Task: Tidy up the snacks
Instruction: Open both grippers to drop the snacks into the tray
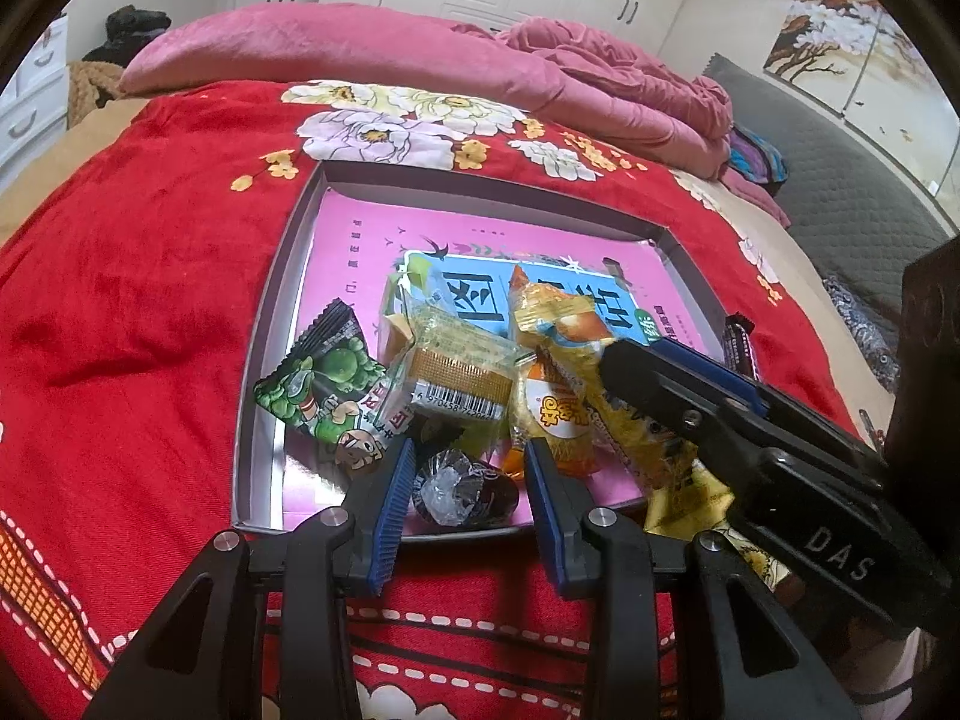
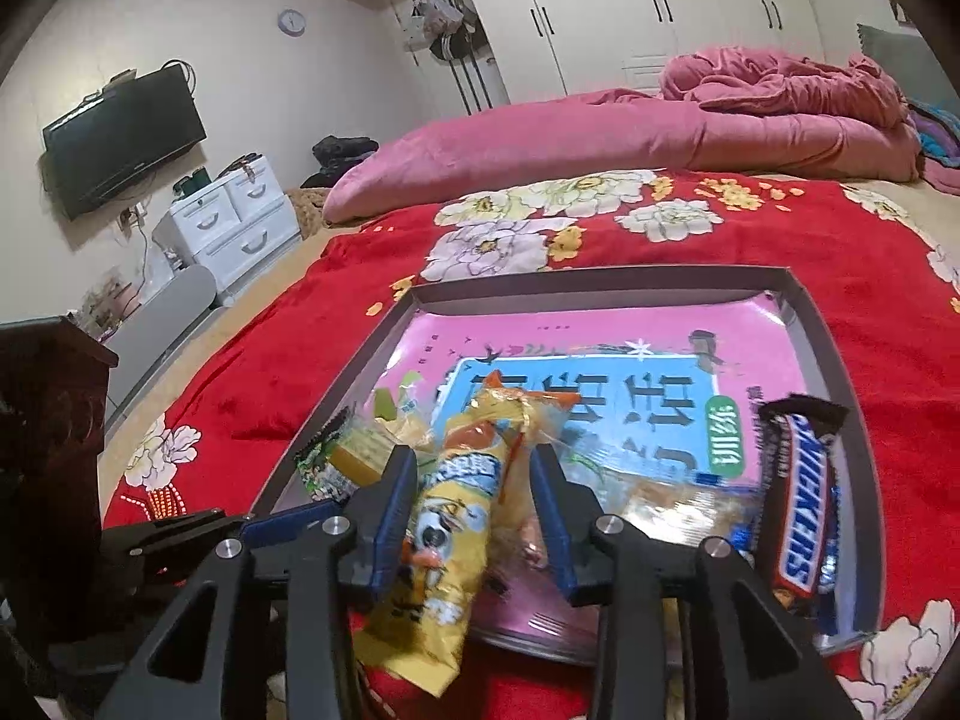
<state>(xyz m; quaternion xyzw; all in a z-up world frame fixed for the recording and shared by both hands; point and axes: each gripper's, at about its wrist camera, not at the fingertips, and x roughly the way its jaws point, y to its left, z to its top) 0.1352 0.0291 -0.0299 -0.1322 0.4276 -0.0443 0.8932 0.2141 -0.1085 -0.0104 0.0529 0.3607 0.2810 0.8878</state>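
Observation:
A shallow grey tray (image 1: 264, 324) with a pink and blue printed floor lies on the red floral bedspread and holds several wrapped snacks. My left gripper (image 1: 468, 480) is at the tray's near edge, shut on a dark candy in clear wrap (image 1: 462, 489). Behind it lie a green cartoon packet (image 1: 324, 396), a clear barcode packet (image 1: 456, 372) and an orange packet (image 1: 558, 420). My right gripper (image 2: 474, 480) stands open around a long yellow packet (image 2: 444, 552), which hangs over the tray's near rim; a gap shows at the right pad. Snickers bars (image 2: 801, 510) lie along the tray's right side.
A pink quilt (image 2: 600, 132) is bunched across the far side of the bed. A wall television (image 2: 126, 132) and white drawers (image 2: 234, 222) stand to the left. A dark wooden post (image 2: 48, 468) rises at the near left corner. Red bedspread (image 1: 138, 312) surrounds the tray.

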